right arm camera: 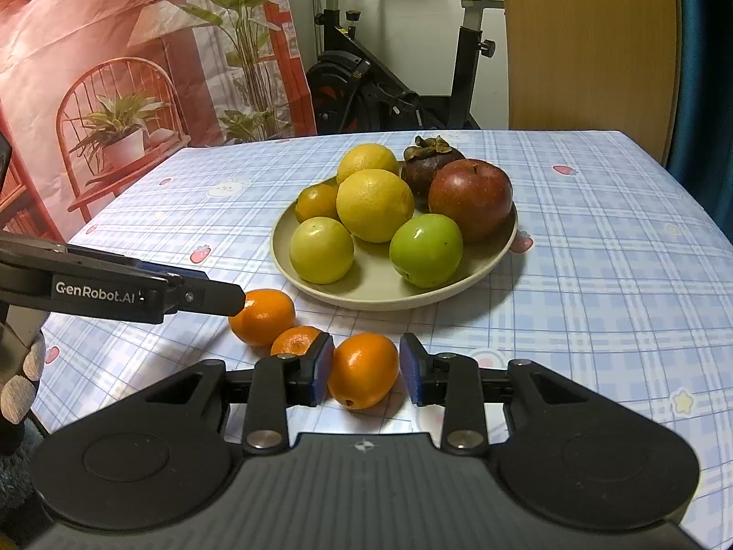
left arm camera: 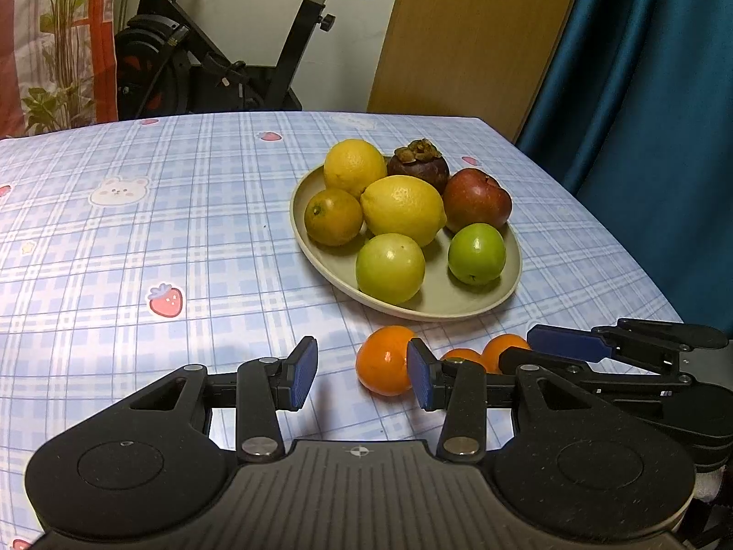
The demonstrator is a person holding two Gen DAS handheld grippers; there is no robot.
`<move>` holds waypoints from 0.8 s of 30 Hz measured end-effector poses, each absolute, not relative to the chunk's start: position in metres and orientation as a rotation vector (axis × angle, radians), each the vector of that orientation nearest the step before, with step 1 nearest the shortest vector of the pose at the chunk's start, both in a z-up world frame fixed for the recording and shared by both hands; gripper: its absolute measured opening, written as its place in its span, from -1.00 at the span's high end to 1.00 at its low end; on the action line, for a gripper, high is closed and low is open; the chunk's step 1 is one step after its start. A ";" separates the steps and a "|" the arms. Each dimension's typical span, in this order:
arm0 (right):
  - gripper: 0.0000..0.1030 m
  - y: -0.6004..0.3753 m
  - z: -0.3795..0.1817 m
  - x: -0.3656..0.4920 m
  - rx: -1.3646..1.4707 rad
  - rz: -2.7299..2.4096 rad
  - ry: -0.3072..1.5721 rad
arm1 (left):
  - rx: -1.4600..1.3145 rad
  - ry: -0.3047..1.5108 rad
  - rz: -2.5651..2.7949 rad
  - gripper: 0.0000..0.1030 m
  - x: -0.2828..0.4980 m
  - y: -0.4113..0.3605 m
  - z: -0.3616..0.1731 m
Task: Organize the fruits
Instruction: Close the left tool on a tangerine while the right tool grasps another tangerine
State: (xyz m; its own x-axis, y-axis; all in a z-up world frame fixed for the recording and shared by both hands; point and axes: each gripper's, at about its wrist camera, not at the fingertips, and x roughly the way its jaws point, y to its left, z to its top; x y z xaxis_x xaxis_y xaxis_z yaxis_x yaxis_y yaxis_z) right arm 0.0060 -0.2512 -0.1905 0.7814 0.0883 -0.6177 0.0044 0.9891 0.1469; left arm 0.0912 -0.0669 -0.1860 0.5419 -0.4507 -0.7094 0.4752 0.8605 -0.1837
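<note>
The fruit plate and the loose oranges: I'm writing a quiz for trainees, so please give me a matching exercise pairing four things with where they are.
Things:
1. red apple
2. mangosteen
3. orange
4. left gripper

Places:
A. between the right gripper's pads
B. on the plate, right side
C. beside an orange, nothing between its pads
D. at the plate's far edge

Pairs: 1-B, 2-D, 3-A, 4-C

This looks like a lived-in home room: a black exercise bike (right arm camera: pixel 366 78) stands behind a table under a pale blue checked cloth with strawberry and bear prints (left arm camera: pixel 137 238), beside a teal curtain (left arm camera: pixel 650 91) and a printed red-and-plant wall hanging (right arm camera: pixel 114 68).
</note>
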 end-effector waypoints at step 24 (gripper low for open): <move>0.31 -0.215 -0.195 0.018 0.028 0.174 0.664 | 0.021 0.837 -0.543 0.12 0.092 -0.065 -0.188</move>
